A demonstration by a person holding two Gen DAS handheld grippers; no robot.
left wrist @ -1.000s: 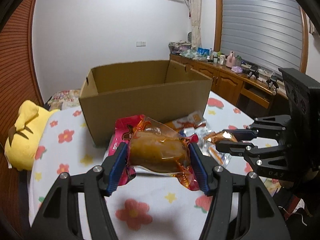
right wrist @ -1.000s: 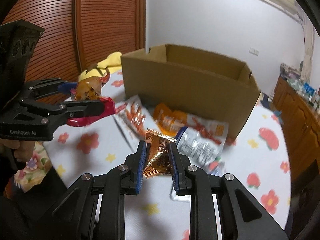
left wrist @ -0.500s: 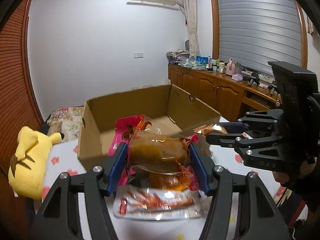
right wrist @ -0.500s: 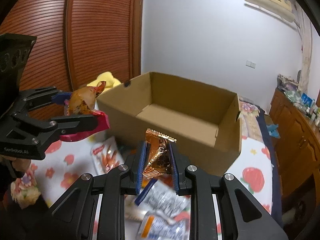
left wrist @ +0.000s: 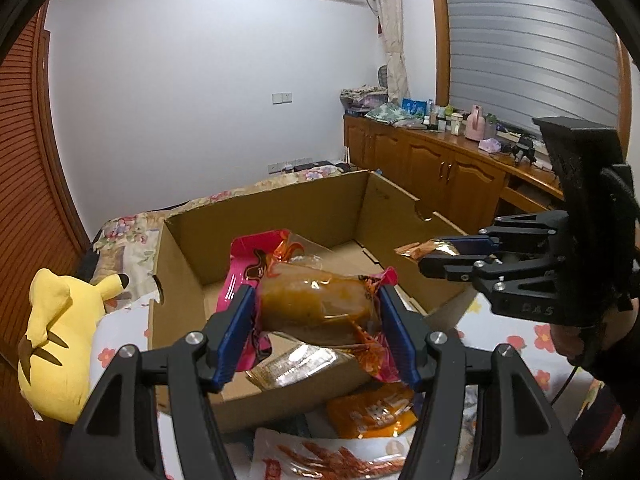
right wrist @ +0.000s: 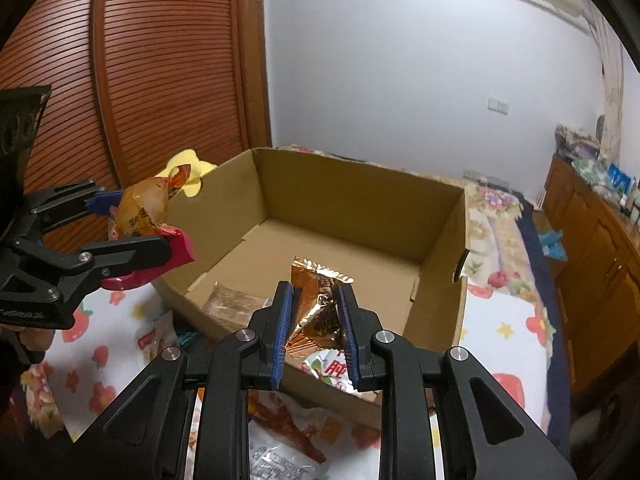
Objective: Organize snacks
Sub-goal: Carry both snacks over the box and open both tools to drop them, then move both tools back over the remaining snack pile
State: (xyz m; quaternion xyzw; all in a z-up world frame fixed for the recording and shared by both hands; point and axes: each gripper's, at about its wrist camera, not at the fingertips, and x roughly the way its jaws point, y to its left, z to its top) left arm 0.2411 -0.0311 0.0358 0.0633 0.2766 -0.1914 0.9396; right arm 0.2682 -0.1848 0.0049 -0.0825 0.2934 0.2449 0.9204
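Left gripper (left wrist: 316,332) clamped on a brown snack pouch (left wrist: 316,304), right gripper (right wrist: 314,334) on a gold foil packet (right wrist: 320,304), both above the cardboard box (right wrist: 360,204). One packet (right wrist: 236,304) lies inside at its near wall; several remain on the bedspread (right wrist: 508,320)

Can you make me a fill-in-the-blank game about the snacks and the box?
1. The left claw is squeezing a pink and ____ snack packet.
2. The right claw pinches a shiny ____ coloured foil packet.
3. Both claws hold their snacks above an open ____ box.
4. Beside the box lies a ____ plush toy.

Missing words: orange; copper; cardboard; yellow
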